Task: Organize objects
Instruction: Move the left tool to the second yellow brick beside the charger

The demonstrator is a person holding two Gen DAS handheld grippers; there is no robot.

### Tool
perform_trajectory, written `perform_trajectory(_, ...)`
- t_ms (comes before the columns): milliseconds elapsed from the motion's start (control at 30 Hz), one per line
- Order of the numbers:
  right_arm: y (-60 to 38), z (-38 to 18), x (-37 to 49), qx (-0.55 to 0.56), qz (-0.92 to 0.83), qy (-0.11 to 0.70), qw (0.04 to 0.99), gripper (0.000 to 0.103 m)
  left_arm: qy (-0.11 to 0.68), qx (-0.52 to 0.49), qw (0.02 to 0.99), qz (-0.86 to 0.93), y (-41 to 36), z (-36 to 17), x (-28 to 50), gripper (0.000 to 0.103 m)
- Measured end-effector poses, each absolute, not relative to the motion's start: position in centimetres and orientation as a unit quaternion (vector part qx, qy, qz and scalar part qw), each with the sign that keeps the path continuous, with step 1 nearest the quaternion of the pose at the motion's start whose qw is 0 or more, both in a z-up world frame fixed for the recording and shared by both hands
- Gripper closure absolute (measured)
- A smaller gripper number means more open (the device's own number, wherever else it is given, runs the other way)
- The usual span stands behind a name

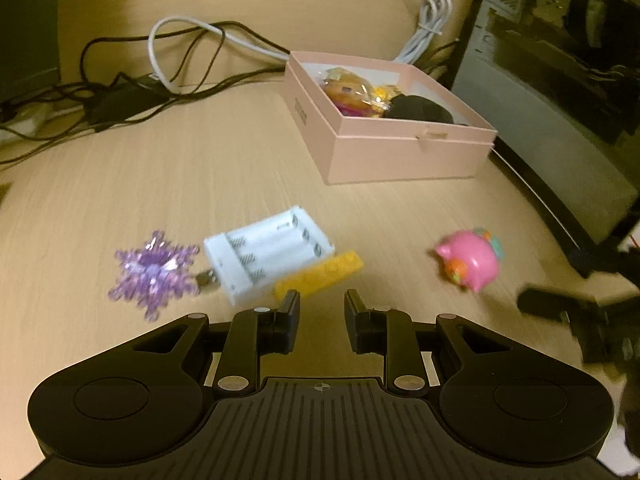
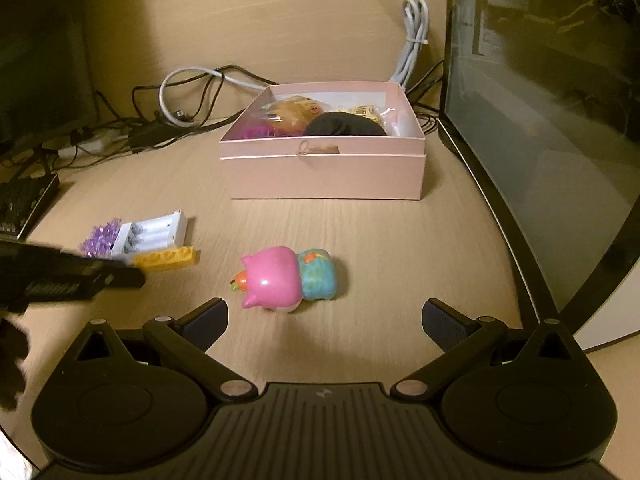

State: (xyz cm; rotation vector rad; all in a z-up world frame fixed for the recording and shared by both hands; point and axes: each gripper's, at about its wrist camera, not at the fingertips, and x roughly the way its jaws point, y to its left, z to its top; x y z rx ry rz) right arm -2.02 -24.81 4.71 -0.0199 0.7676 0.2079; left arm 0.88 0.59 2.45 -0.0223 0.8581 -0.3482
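A pink open box stands on the wooden table and holds a black object and several wrapped toys. A pink pig toy lies in front of it. A white battery holder, a yellow brick and a purple snowflake ornament lie together to the left. My left gripper is open and empty, just short of the yellow brick. My right gripper is wide open and empty, just short of the pig toy.
Tangled black and white cables lie at the back of the table. A dark monitor stands along the right edge. A keyboard corner shows at the far left.
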Motion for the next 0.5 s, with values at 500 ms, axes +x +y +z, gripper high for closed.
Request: perform_trajectory(500, -25.7, 3.4, -3.3, -0.027, 0.087, 0.393, 0.915, 0.0, 0.412, 0.021, 0.894, -0.173, -1.9, 1.9, 4.1, 0.076)
